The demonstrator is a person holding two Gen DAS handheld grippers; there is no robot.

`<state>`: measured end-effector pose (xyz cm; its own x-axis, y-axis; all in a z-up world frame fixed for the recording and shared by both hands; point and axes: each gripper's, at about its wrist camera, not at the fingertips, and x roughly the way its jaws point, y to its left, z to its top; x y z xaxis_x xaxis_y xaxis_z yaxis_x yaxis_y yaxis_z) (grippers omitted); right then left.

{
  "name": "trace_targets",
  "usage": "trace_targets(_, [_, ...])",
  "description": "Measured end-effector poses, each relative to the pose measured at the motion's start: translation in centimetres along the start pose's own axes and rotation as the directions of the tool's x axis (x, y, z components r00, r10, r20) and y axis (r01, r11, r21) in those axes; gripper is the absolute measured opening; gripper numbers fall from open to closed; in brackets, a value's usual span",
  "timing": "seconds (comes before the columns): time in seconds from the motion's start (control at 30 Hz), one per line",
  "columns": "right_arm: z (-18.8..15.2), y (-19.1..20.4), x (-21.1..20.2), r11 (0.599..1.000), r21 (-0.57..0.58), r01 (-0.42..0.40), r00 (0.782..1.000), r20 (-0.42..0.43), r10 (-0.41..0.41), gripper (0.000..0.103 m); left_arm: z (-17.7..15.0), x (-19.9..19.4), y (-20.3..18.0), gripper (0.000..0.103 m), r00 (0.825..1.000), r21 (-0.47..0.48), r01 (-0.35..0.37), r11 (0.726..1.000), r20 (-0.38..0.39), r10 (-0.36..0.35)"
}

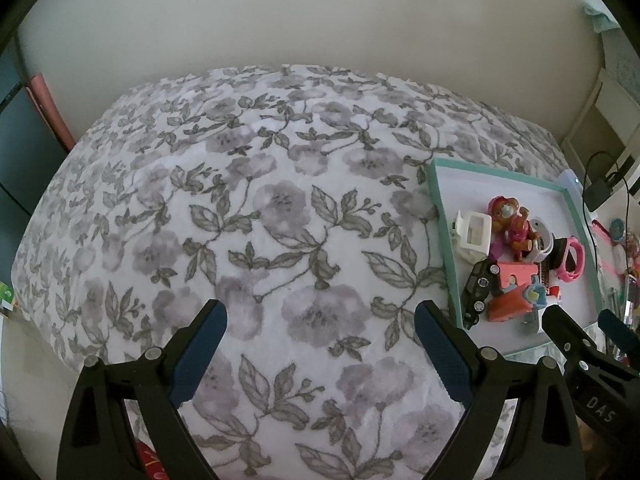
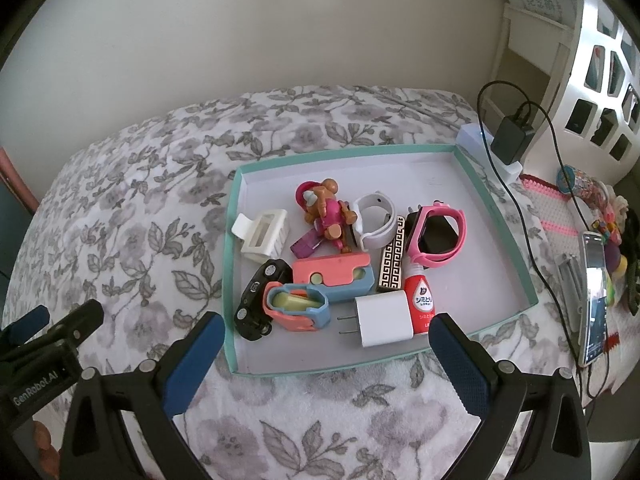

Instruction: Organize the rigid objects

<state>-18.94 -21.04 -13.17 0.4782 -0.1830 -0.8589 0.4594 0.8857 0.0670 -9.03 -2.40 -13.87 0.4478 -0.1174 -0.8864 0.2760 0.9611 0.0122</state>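
Note:
A shallow teal-rimmed tray (image 2: 240,264) (image 1: 440,216) lies on the flowered bedspread and holds several small rigid things: a white clip (image 2: 264,236), a brown and pink toy figure (image 2: 328,212), a white watch band (image 2: 376,220), a pink watch (image 2: 440,236), a black toy car (image 2: 260,300), a coral and blue toy (image 2: 316,292), a white plug adapter (image 2: 384,320) and a small red bottle (image 2: 422,304). My right gripper (image 2: 328,328) stands open just before the tray's near edge, nothing between its fingers. My left gripper (image 1: 320,316) is open over bare bedspread, left of the tray.
The flowered bedspread (image 1: 240,200) stretches wide to the left. Right of the tray lie a black charger with cable (image 2: 512,136), a phone (image 2: 594,296) and a heap of colourful trinkets (image 2: 612,216). A white shelf unit (image 2: 600,80) stands at the far right.

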Motion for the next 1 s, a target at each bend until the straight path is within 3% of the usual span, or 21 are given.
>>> trace_targets(1.0, [-0.09, 0.21, 0.53, 1.000, -0.014, -0.001, 1.000, -0.021, 0.000, 0.103, -0.05, 0.50, 0.43, 0.095, 0.999, -0.020, -0.027, 0.999, -0.028, 0.026])
